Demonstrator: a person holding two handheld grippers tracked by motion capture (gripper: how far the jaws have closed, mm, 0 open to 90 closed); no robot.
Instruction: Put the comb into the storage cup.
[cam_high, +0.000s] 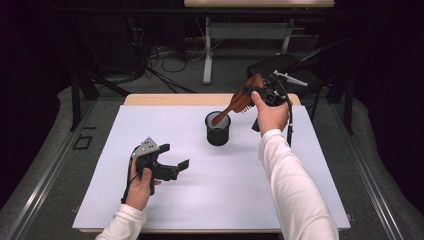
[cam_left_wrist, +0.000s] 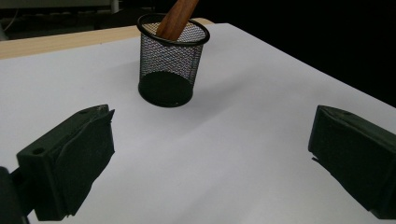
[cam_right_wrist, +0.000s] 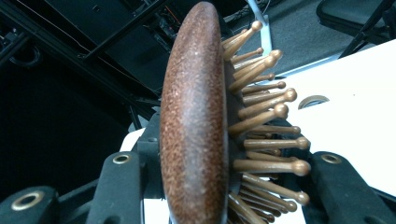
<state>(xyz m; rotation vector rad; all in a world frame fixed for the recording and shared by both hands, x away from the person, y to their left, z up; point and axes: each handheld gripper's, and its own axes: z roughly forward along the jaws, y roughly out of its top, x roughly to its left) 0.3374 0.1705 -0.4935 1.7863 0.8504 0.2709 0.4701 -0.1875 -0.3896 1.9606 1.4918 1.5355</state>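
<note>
R gripper clamped on wooden hairbrush head, brush tilted, handle end dipping into black mesh cup mid-table, L gripper jaws wide apart, nothing between, low over white sheet.

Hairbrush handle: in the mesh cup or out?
In. The hairbrush handle tip sits inside the mesh cup rim; right tongs clamp its head.

One wooden hairbrush, one black mesh cup beneath its handle, two grippers, one white table.
</note>
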